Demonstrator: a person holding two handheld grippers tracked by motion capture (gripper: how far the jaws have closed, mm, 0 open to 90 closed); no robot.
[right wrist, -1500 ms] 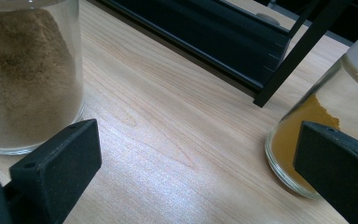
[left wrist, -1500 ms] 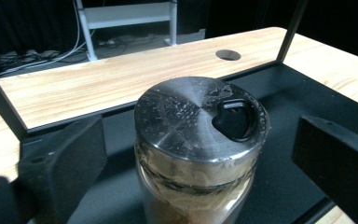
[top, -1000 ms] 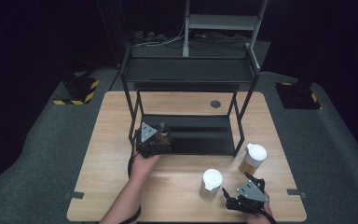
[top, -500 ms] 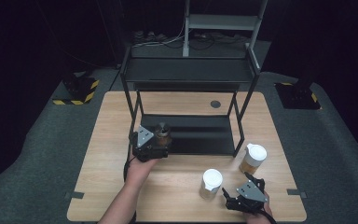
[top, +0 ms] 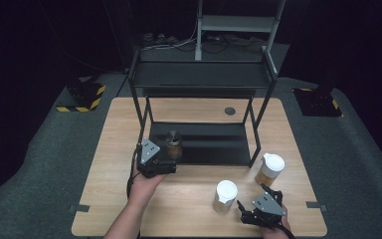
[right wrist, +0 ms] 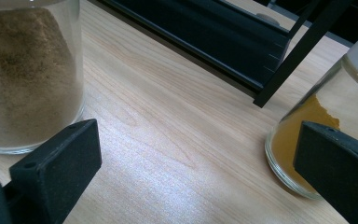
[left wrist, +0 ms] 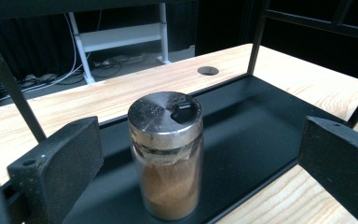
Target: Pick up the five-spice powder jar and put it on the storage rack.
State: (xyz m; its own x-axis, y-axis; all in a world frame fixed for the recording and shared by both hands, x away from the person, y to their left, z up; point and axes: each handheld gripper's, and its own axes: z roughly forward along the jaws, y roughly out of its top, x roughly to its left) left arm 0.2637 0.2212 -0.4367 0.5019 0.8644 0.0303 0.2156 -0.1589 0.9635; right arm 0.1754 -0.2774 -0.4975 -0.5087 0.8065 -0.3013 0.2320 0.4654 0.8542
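A light wooden table [top: 109,164] is set on grey carpet in a dark room, and a black two-tier rack [top: 201,74] is stood on it. Three jars are counted: a metal-lidded spice jar [left wrist: 166,154] on the rack's bottom shelf, between the released jaws of the left gripper [top: 155,162], and two white-lidded jars [top: 226,194] [top: 270,169] on the table. The right gripper [top: 258,211] is held open, between them.

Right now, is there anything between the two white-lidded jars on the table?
No. In the right gripper view, bare wood of the table lies between the brown-powder jar and the yellow-powder jar; the shelf's black leg stands behind the gap.
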